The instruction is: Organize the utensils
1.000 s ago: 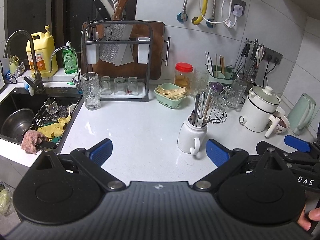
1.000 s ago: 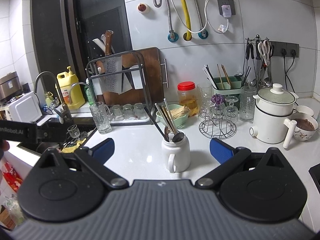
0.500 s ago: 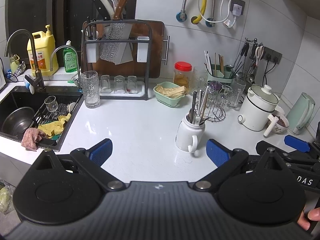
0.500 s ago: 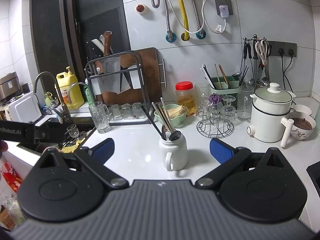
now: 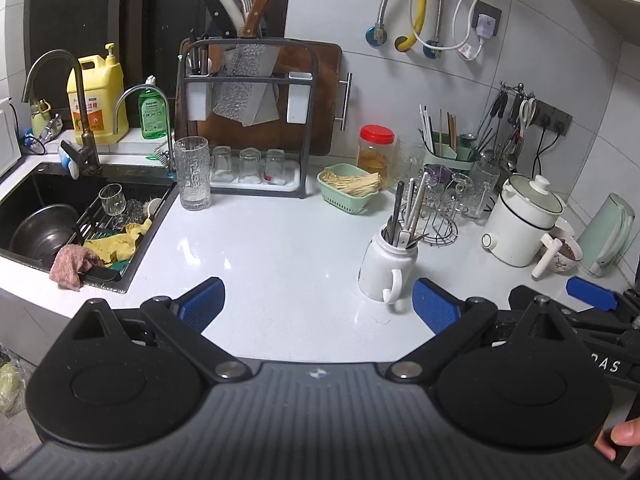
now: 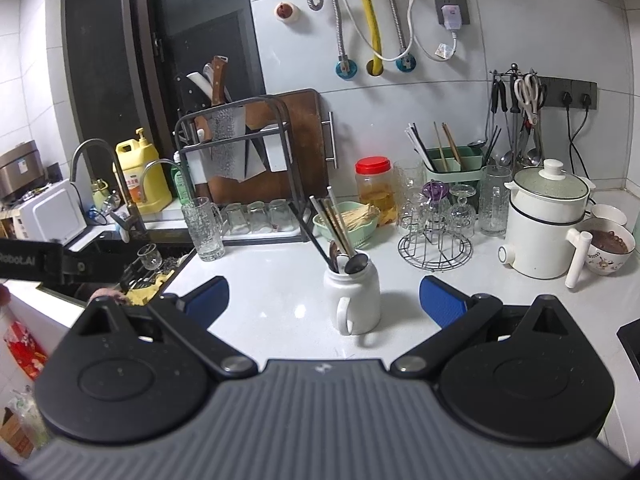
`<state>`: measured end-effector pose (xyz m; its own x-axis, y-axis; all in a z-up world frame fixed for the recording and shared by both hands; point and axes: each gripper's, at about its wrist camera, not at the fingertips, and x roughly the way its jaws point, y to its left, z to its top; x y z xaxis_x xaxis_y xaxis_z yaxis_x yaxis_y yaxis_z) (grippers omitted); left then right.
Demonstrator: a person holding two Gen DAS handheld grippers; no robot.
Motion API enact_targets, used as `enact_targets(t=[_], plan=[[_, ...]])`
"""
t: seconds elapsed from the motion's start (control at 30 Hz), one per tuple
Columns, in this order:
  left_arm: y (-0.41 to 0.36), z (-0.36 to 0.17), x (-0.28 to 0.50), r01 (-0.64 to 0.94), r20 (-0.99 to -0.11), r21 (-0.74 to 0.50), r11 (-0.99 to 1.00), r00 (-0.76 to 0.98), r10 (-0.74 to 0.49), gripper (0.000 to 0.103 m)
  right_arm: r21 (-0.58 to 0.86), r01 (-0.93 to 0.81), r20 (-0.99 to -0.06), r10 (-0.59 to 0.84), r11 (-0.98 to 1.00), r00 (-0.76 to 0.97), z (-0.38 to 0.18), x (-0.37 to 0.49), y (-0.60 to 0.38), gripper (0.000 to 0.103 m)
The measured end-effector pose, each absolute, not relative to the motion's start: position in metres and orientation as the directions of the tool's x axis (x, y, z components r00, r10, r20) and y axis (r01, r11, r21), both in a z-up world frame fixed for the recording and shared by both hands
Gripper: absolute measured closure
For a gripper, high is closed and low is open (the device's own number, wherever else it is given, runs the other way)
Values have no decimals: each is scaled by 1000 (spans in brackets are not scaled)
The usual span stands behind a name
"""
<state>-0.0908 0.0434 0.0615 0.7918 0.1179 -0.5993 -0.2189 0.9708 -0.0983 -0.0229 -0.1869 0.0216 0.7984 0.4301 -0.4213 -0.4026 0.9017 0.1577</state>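
Note:
A white mug [image 5: 386, 266] stands on the white counter [image 5: 272, 256] and holds several utensils [image 5: 408, 216]: chopsticks, spoons and a dark handle. It also shows in the right wrist view [image 6: 354, 296], with its utensils [image 6: 334, 232] leaning left. My left gripper [image 5: 318, 306] is open and empty, low over the counter's front, left of the mug. My right gripper [image 6: 324, 296] is open and empty, with the mug just ahead between its fingers. A green utensil caddy [image 6: 452, 162] with chopsticks stands at the back wall.
A sink [image 5: 52, 220] with a steel bowl, glass and cloths lies at the left. A knife rack [image 5: 246, 120], tall glass [image 5: 193, 174], green basket [image 5: 350, 188], red-lid jar [image 5: 374, 150], wire glass stand [image 6: 436, 236], white pot [image 6: 544, 220], bowl [image 6: 610, 246] and kettle [image 5: 608, 236] line the back.
Both grippers have drawn back slightly from the counter; the mug looks a little farther away in both views. Both stay open and empty.

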Motion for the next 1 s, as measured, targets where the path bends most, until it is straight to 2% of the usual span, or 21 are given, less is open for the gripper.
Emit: enact_targets(t=[1.0], plan=[[60,55,-74,-221,-624,-125,967,775,96,1,144,-396,-456,416,907,786,22,-14,-169,0]])
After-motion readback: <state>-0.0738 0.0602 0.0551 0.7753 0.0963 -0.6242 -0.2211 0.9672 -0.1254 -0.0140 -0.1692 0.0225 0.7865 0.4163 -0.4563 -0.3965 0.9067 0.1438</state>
